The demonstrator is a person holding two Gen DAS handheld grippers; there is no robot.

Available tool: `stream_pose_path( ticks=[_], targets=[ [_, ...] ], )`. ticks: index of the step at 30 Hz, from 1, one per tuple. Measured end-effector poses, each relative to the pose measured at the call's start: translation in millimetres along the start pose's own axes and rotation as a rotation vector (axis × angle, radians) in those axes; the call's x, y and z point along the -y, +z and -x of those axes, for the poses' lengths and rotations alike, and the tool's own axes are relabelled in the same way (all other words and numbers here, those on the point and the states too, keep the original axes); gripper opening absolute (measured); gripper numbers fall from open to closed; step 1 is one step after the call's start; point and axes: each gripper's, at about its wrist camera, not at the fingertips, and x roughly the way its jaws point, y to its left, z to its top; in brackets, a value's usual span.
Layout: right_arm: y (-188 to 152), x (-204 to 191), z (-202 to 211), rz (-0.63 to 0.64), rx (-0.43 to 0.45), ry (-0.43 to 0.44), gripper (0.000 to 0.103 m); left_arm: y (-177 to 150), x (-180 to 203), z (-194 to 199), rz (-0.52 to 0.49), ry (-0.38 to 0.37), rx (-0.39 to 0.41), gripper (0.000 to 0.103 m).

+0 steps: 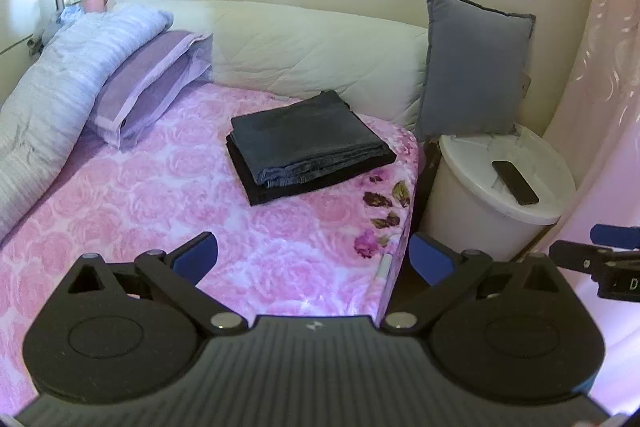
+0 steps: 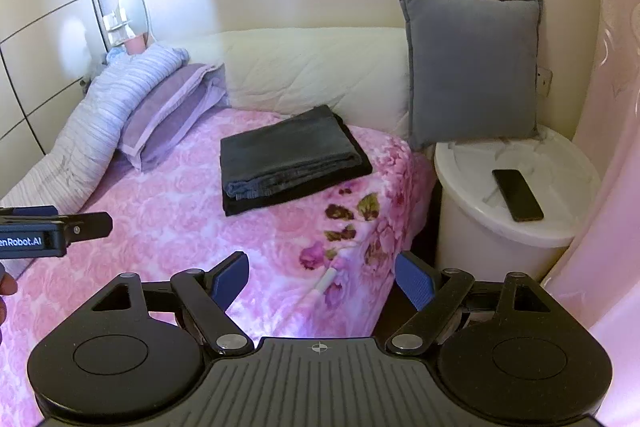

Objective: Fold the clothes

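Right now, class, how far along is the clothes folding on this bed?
Done: two dark garments lie folded and stacked on the pink floral blanket. In hand: nothing; the left gripper and right gripper are both open and empty, short of the stack. Left: no unfolded clothes are visible.

Left gripper (image 1: 314, 254): jaws spread wide, nothing between the blue pads (image 1: 197, 255), angled downward. Right gripper (image 2: 322, 277): jaws also wide apart, empty, same downward tilt. Both held side by side at similar height, each visible at the edge of the other's view. Fingertips of a hand (image 2: 6, 285) at left gripper's handle.
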Motion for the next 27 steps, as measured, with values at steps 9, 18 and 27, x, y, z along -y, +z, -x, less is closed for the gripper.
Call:
stream_pose_path(
  ticks=[9, 18, 27],
  targets=[
    [0, -3, -1, 0.015, -0.015, 0.001, 0.083, -6, 3, 5, 0.013, 0.006, -0.002, 0.101],
    [-2, -5, 3, 0.020, -0.014, -0.013, 0.083, -9, 10, 7, 0.000, 0.002, 0.010, 0.101],
    [-9, 3, 13, -0.001, -0.010, -0.029, 0.084, -13, 28, 7, -0.027, -0.018, 0.001, 0.101]
  ],
)
